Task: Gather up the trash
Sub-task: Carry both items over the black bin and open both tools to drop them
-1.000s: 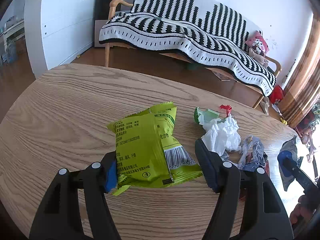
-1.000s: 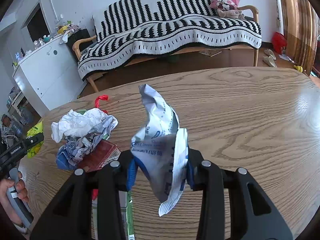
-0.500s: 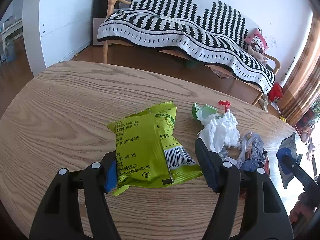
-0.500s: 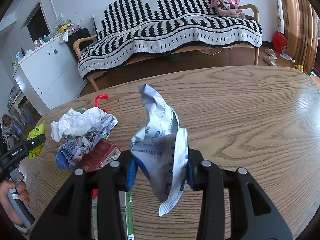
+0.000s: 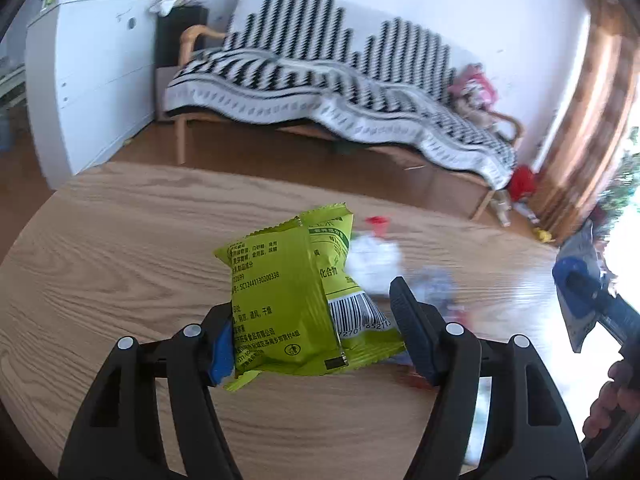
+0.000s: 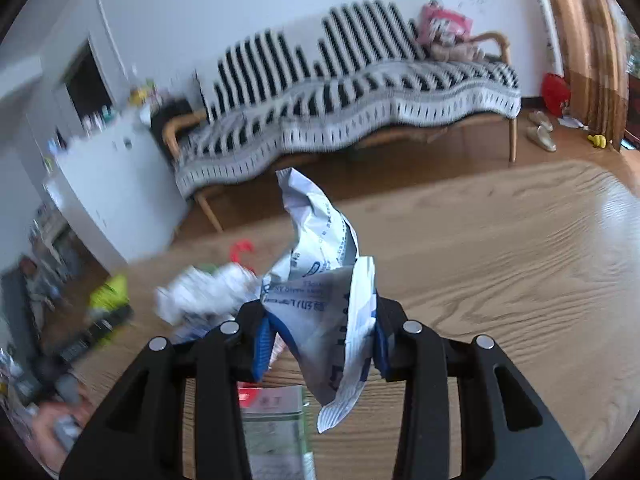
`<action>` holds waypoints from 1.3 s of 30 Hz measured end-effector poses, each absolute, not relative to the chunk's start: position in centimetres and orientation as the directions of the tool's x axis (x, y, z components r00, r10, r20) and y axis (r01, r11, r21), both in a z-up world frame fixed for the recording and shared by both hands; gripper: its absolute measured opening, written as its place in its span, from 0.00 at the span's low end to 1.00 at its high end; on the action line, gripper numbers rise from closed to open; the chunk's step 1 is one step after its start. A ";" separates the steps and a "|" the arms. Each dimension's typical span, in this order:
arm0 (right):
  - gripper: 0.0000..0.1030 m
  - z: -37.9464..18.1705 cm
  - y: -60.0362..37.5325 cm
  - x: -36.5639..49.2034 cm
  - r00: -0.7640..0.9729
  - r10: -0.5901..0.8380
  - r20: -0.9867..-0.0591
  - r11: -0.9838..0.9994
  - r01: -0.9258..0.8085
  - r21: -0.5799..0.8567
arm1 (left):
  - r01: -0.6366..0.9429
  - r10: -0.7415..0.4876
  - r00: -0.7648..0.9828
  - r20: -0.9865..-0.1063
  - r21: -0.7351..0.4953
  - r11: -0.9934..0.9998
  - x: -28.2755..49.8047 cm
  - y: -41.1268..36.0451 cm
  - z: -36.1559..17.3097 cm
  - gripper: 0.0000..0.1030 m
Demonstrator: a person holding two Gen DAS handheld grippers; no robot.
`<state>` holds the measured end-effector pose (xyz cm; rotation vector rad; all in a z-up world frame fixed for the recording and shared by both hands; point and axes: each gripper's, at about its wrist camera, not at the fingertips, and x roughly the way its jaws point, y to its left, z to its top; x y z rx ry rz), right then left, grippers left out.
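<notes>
Two wrappers are in hand, one per gripper; left gripper (image 5: 312, 334) holds a green packet (image 5: 288, 300), though its jaws look wide and only the left pad visibly touches the packet's edge, so whether it is truly clamped I cannot tell; right gripper (image 6: 318, 338) is closed on a white wrapper (image 6: 324, 300), both blue pads pressing its crumpled middle. Judged step: carry both pieces off the table (image 5: 120, 248) toward wherever trash goes; no bin shows in either view, so its place is unknown. To do it well: squeeze the left jaws in until both pads bear on the packet, since a one-sided hold on slick film is likely to slip; keep the wrappers hanging upright and move smoothly; both views are blurred, which suggests fast motion, and light film will flap; keep the two grippers apart so the pieces do not snag. Green packet: flat, glossy, printed text and a barcode, crimped top edge, lifted above the wood. White wrapper: thin, creased, blue print, one end standing up, the other drooping below the pads. Left on the table: a trash pile (image 6: 208, 294) of white tissue and scraps, a red bit (image 6: 242, 250) behind it, a pale green carton (image 6: 276, 428) just under the right gripper; more trips seem needed.
</notes>
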<state>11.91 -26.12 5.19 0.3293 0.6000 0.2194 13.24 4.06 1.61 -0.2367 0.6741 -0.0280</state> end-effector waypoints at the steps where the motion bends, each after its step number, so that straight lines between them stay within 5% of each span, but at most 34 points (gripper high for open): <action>1: 0.38 6.1 -27.3 10.0 0.820 0.297 -0.489 0.916 -0.101 0.387 | -0.011 -0.136 0.793 -0.594 -0.237 0.972 12.2 3.0 2.5 0.65; 7: 0.38 8.0 -37.0 -6.0 0.865 0.133 -0.484 0.948 0.032 0.318 | 0.311 -0.388 0.781 -0.490 -0.233 0.921 2.3 -7.6 5.8 0.65; 14: 0.38 4.3 -50.6 -20.8 0.826 -0.002 -0.563 0.843 0.304 0.444 | 0.644 -0.712 0.398 -0.578 -0.377 0.666 -8.9 -26.6 2.7 0.65; 17: 0.38 0.4 -54.4 -24.5 0.773 -0.035 -0.633 0.800 0.402 0.446 | 0.677 -0.704 0.250 -0.665 -0.400 0.618 -12.3 -34.0 -1.3 0.65; 24: 0.38 -14.0 -58.9 -27.1 0.638 0.162 -0.753 0.632 0.519 0.576 | 0.694 -0.510 0.101 -0.854 -0.307 0.651 -14.7 -41.7 -11.7 0.65; 36: 0.38 -18.0 -59.7 -26.6 0.632 0.234 -0.739 0.578 0.521 0.628 | 0.693 -0.434 0.080 -0.897 -0.263 0.672 -14.6 -43.2 -14.4 0.65; 39: 0.45 -18.5 -60.4 -26.8 0.630 0.273 -0.727 0.523 0.537 0.662 | 0.704 -0.419 0.072 -0.905 -0.251 0.664 -15.7 -43.4 -13.8 0.67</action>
